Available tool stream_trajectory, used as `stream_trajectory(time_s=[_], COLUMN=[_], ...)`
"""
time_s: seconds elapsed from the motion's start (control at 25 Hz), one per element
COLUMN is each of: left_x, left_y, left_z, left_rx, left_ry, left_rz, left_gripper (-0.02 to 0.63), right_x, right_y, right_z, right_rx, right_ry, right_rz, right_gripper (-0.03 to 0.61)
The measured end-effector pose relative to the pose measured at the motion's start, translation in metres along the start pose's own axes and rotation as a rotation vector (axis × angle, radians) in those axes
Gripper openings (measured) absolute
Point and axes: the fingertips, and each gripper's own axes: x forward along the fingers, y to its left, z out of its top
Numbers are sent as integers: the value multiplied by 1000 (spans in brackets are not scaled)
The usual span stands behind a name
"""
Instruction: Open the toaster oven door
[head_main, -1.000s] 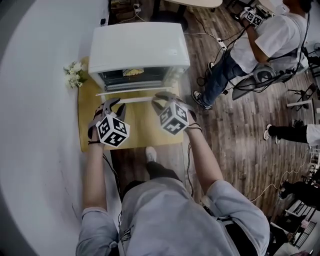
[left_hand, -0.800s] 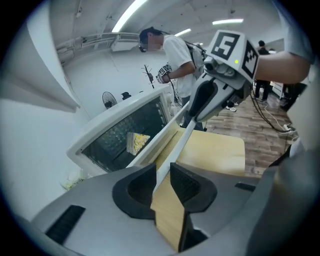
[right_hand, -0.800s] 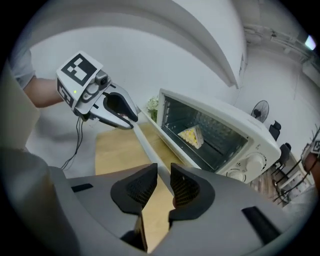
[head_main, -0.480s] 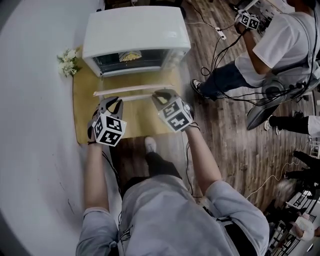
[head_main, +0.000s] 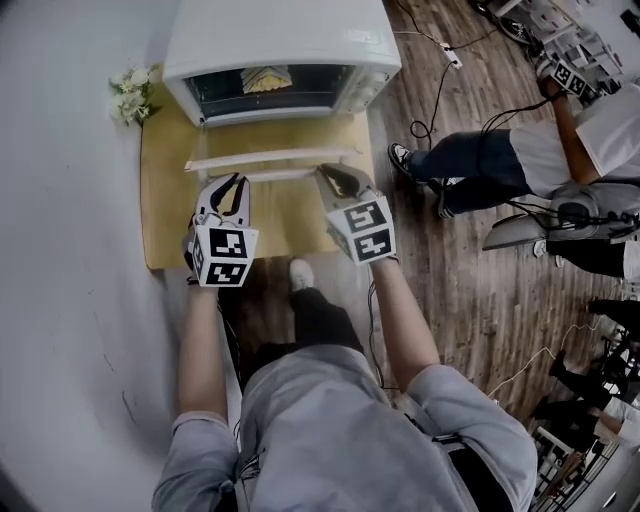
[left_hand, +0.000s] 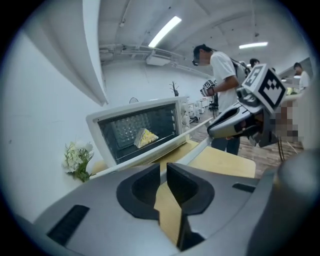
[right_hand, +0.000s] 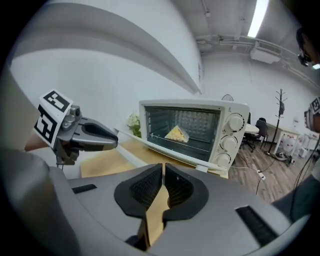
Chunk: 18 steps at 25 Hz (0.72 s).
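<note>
Toaster oven (head_main: 280, 40): door (head_main: 268, 158) already dropped flat, its white handle bar (head_main: 280, 174) just beyond both sets of fingertips. A yellow food wedge (right_hand: 176, 133) sits on the rack inside, straight ahead of the fingers.

Left gripper (head_main: 228, 186): jaws have just been closing, now a narrow gap. Nothing is in it; I only see the wooden table (head_main: 165, 225) through it.

Right gripper (head_main: 336, 178): also just closing, down to a thin slit, empty.

Print round the oven's three knobs (right_hand: 235, 121) is too small for me to read. Flowers (head_main: 130, 92) stand left of the left fingers, beside the oven.
</note>
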Motion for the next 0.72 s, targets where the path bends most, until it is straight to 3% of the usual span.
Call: stream_trajectory(time_s=[0.16,0.72], left_x=[-1,1], left_y=[-2,-19], left_z=[-10,-49], left_rx=[-54,-151], left_ry=[-51,-118], left_rz=[43,115], left_gripper=[38,18], right_x=[0,3], right_y=[0,11], right_z=[-9,-49], right_rx=[98,88], right_ry=[-52,-104], right_rz=[-38,-141], right_gripper=[3,3])
